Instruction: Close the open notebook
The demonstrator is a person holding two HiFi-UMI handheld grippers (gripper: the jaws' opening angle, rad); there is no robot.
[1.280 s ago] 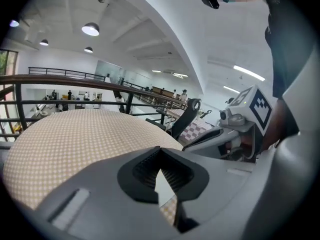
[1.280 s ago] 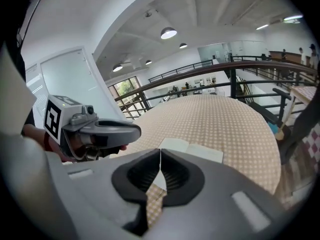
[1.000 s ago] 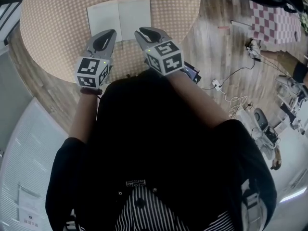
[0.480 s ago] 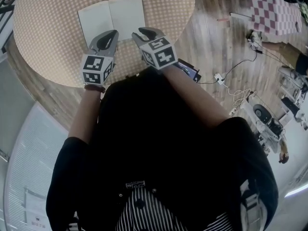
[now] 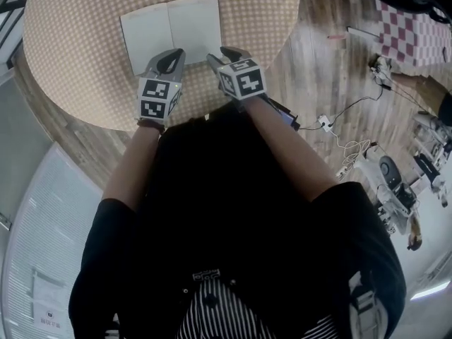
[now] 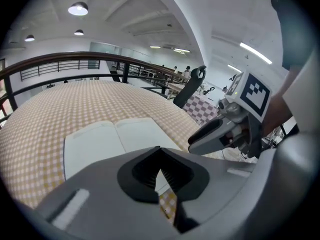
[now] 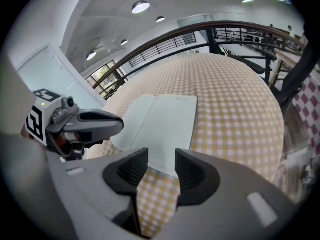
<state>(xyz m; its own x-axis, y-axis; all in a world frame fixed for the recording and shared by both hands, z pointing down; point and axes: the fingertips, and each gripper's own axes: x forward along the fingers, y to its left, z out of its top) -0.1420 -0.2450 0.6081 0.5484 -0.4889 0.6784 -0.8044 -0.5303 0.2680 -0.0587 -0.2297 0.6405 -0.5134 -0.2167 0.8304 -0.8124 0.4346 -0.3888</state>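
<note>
There is one notebook [image 5: 171, 28] here, lying open and flat on the one round table [image 5: 85, 48], its two blank pale pages divided by a straight crease. Two grippers hang just on the person's side of it. The left gripper [image 5: 174, 54] is over the notebook's near edge below the left page, and the right gripper [image 5: 227, 51] is just off its near right corner. Each carries one cube printed with black and white squares.

The left gripper's jaws are closed tip to tip with nothing between them. The right gripper's jaws stand apart and are opening. Nothing lies in the gap, through which the notebook's near edge shows beyond.

A cloth of small tan and white checks, matt and smooth, covers the table all round the notebook. To the right of the notebook, past the table's curved rim, is a floor of pale wooden planks [image 5: 332, 62] with thin white cables [image 5: 339, 129] trailing across it. Farther right is a red and white chequered cloth [image 5: 409, 27]. Beyond the notebook a dark curved railing [image 6: 60, 64] runs, under a white ceiling with round lamps [image 6: 78, 8]. The grippers' shells are smooth grey plastic and their pads are black and ribbed.
</note>
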